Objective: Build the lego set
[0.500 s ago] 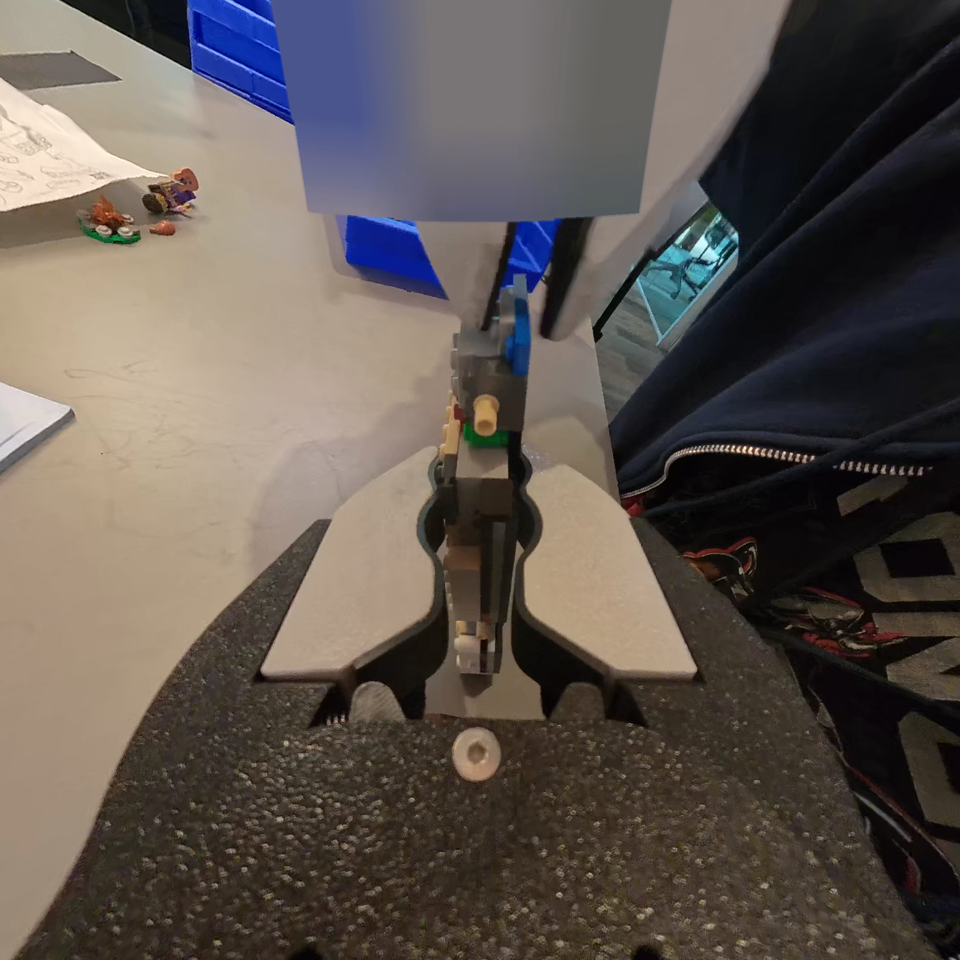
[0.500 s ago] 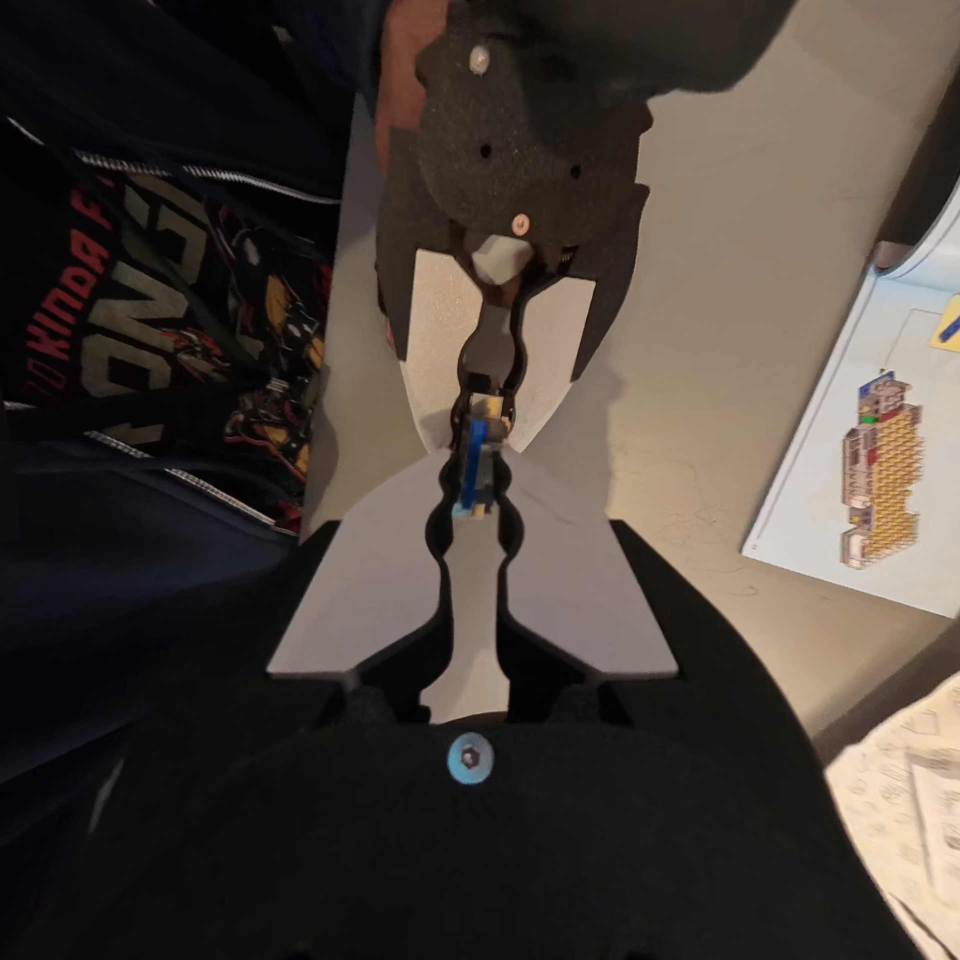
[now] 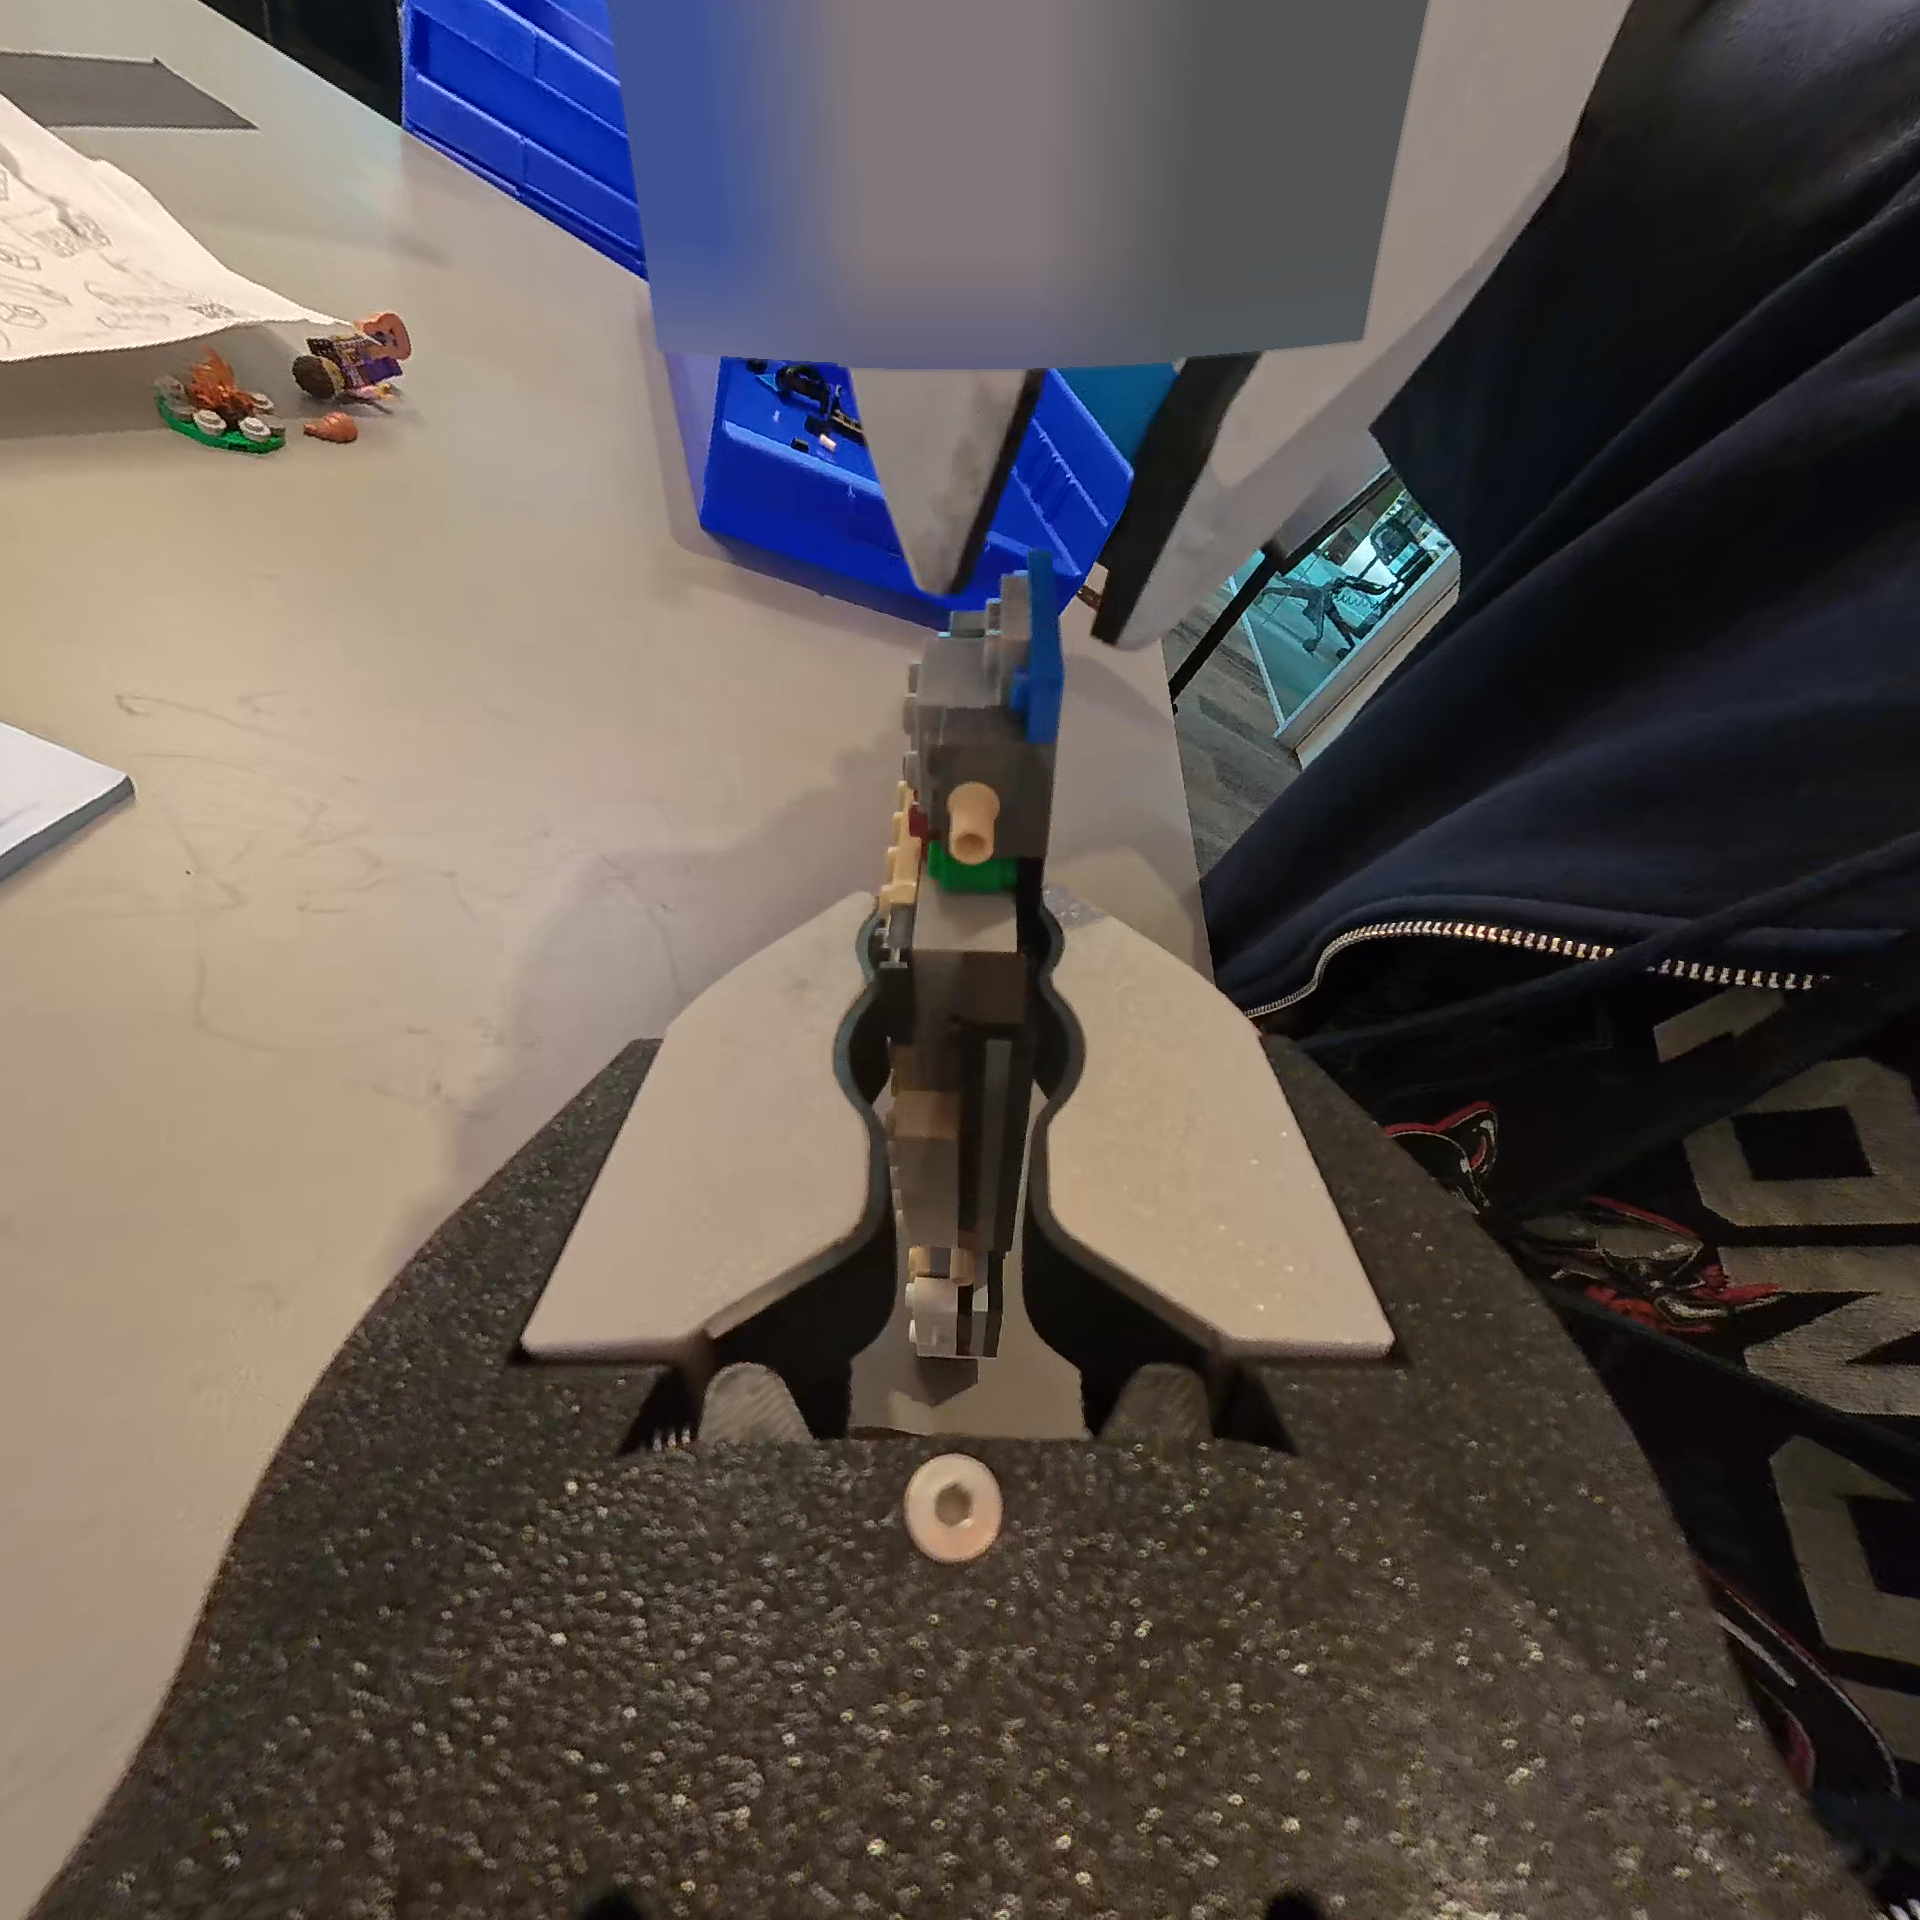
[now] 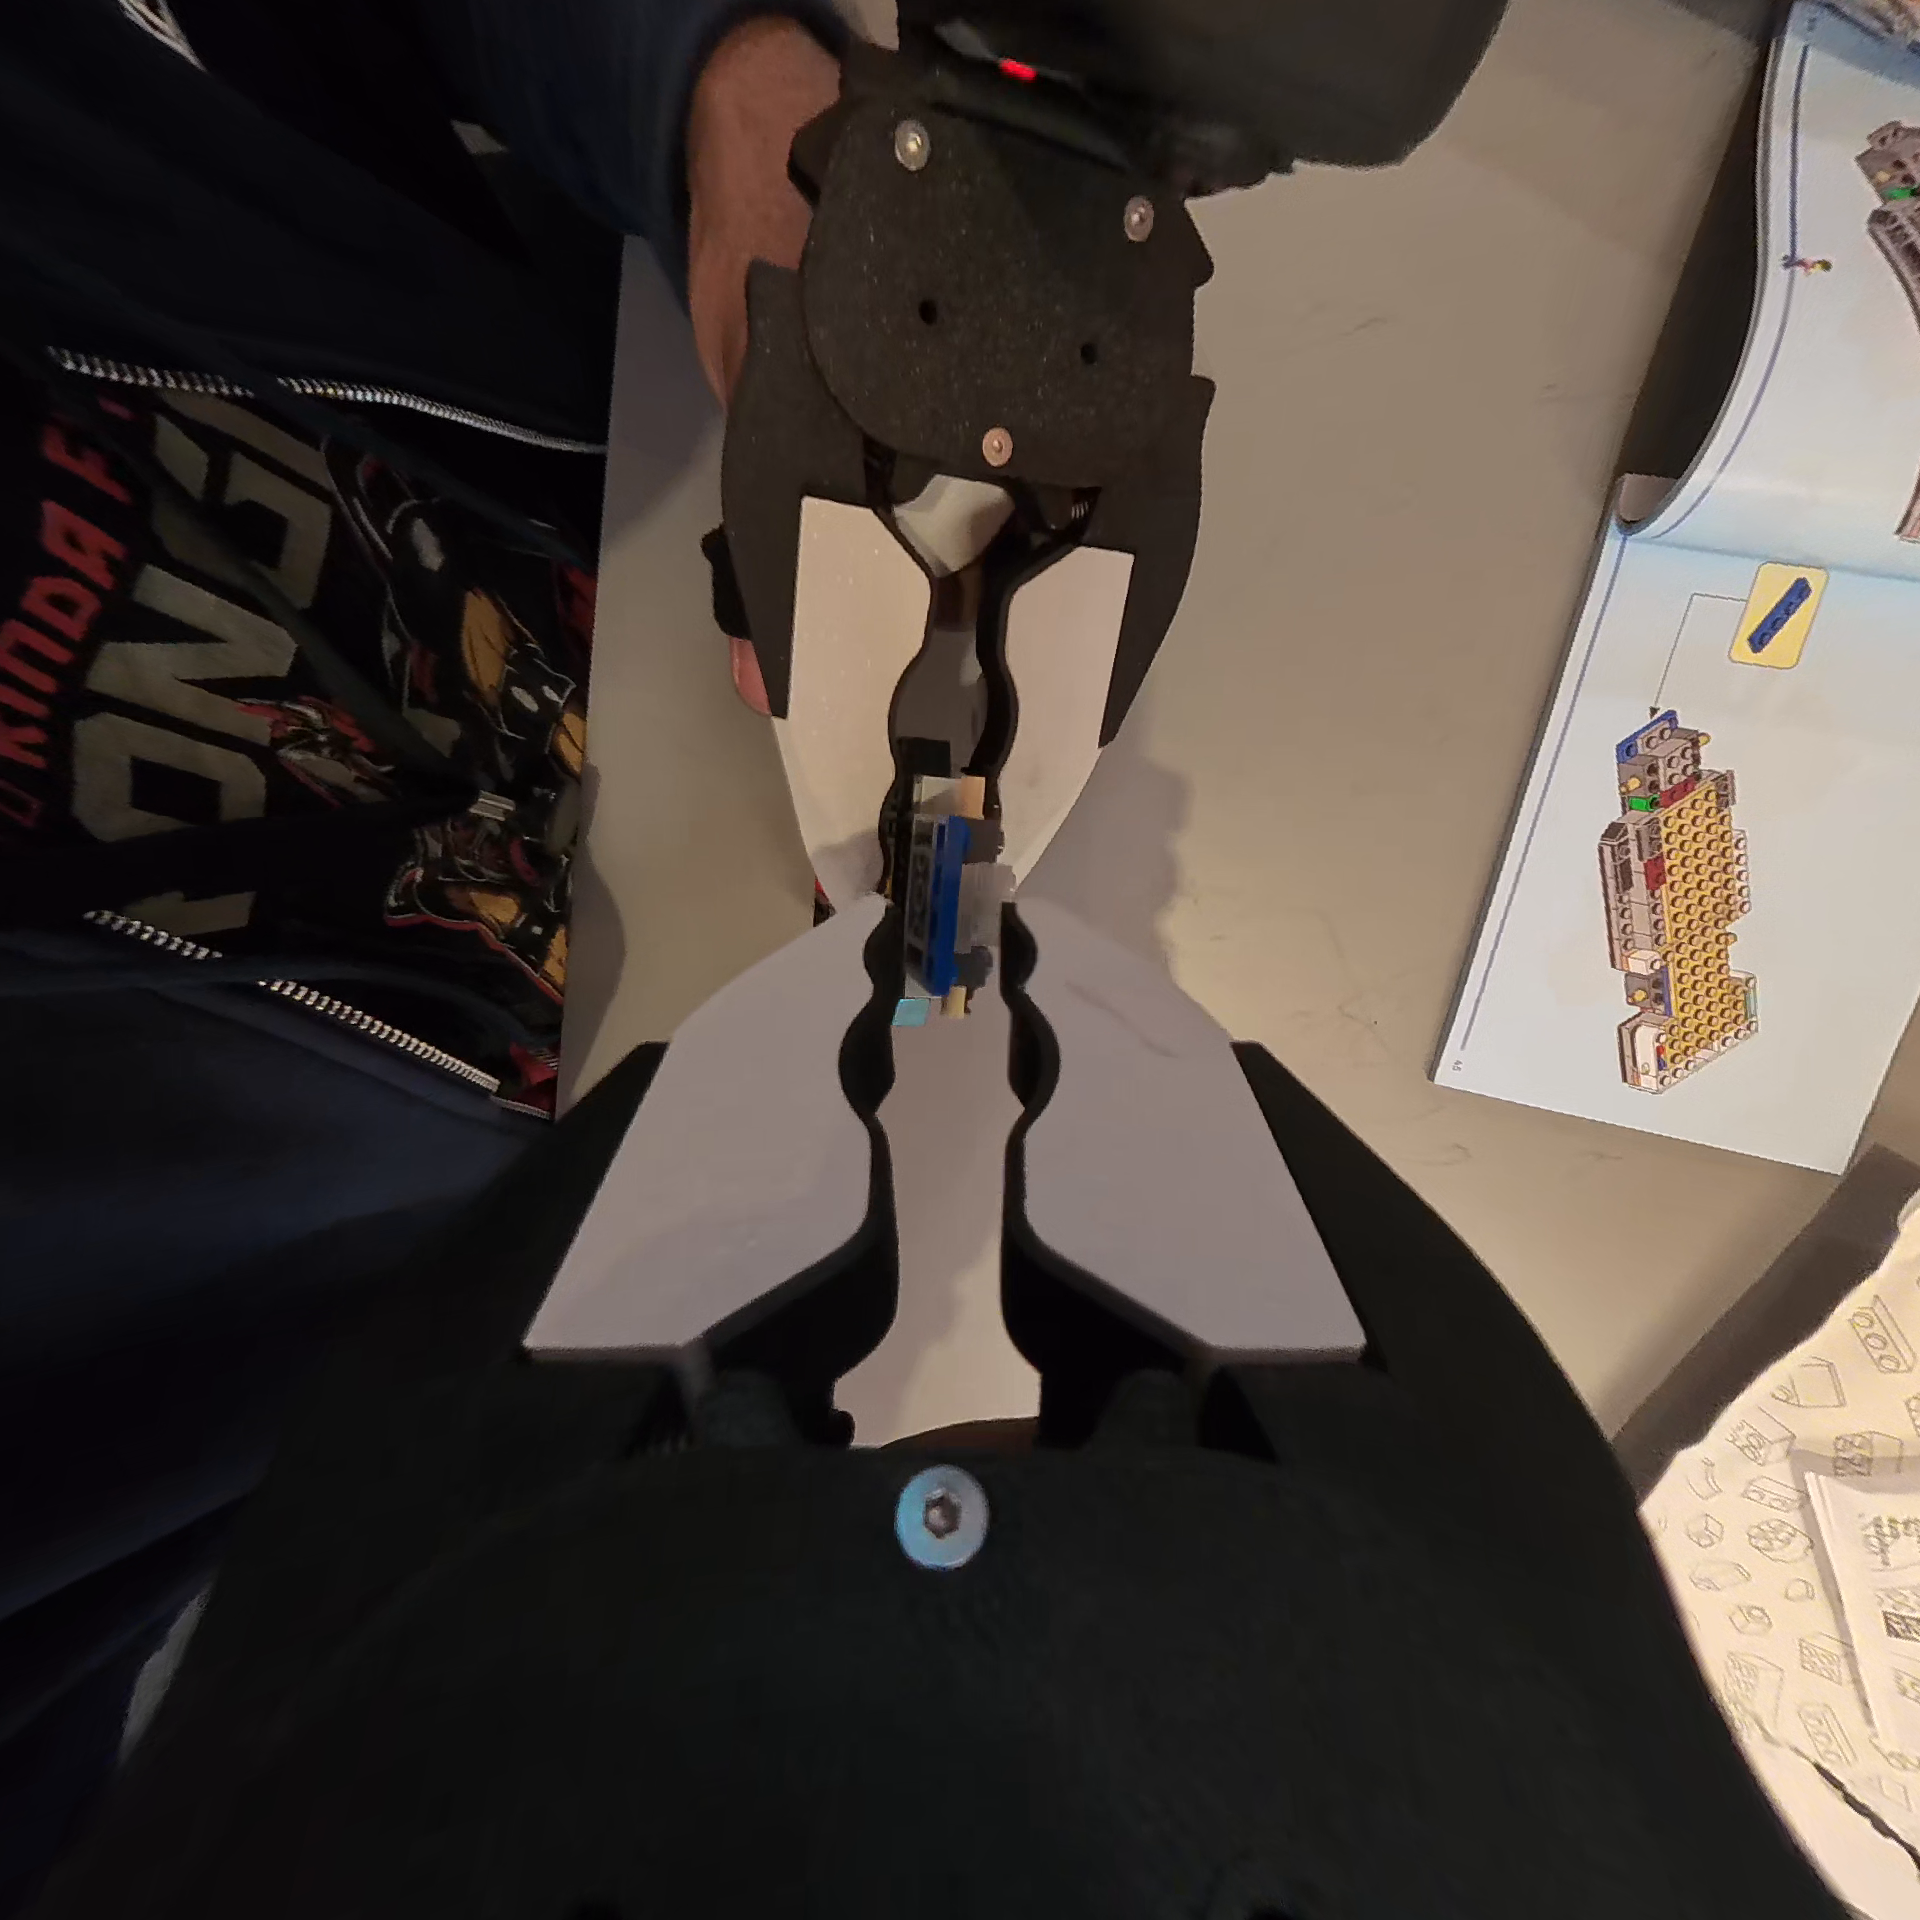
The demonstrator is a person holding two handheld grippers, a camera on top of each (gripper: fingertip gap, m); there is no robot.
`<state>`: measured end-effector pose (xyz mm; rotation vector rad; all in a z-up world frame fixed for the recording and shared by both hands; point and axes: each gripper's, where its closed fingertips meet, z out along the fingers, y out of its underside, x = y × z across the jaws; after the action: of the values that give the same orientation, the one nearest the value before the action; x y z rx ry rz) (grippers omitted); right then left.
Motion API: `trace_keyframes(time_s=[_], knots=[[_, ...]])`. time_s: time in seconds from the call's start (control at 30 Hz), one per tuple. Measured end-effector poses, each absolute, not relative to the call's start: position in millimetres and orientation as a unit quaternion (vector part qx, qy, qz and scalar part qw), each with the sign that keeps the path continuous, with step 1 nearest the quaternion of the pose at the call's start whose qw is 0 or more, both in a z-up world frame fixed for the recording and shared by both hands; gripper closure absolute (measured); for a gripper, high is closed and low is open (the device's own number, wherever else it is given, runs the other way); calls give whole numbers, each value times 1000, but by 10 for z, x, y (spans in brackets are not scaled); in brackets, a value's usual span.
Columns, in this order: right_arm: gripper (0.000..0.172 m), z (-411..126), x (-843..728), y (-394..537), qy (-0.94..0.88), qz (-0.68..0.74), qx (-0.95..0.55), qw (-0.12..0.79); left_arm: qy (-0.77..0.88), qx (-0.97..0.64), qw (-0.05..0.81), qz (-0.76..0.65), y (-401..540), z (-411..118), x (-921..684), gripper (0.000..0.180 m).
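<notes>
Brick model [image 3: 971, 997]: grey, with a blue plate [image 3: 1039, 665] on its far end; held above the table [image 3: 416, 727].
Left gripper [image 3: 961, 914]: closed on the model, fingers pressing both sides.
Right gripper [image 4: 940, 920]: fingers parted around the blue plate; contact is unclear.
Nearby: instruction booklet [image 4: 1662, 831], blue bin [image 3: 790, 468].

A pale grey table [image 3: 436, 644] bears blue storage bins [image 3: 520, 114].
</notes>
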<state>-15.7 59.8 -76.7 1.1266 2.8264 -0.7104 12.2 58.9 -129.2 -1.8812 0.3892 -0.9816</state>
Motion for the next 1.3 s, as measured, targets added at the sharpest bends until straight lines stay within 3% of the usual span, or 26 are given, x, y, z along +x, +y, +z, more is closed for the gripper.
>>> trace_keyframes(time_s=[0.13, 0.87, 1.3], knots=[[162, -807, -152, 573, 908, -223, 355, 23, 165, -769, 474, -395, 583, -1292, 122, 157], [164, -766, -99, 516, 907, -236, 344, 46, 191, -773, 481, -367, 552, -1264, 141, 157], [163, -701, -109, 609, 907, -229, 353, -4, 179, -770, 497, -358, 588, -1225, 59, 157]])
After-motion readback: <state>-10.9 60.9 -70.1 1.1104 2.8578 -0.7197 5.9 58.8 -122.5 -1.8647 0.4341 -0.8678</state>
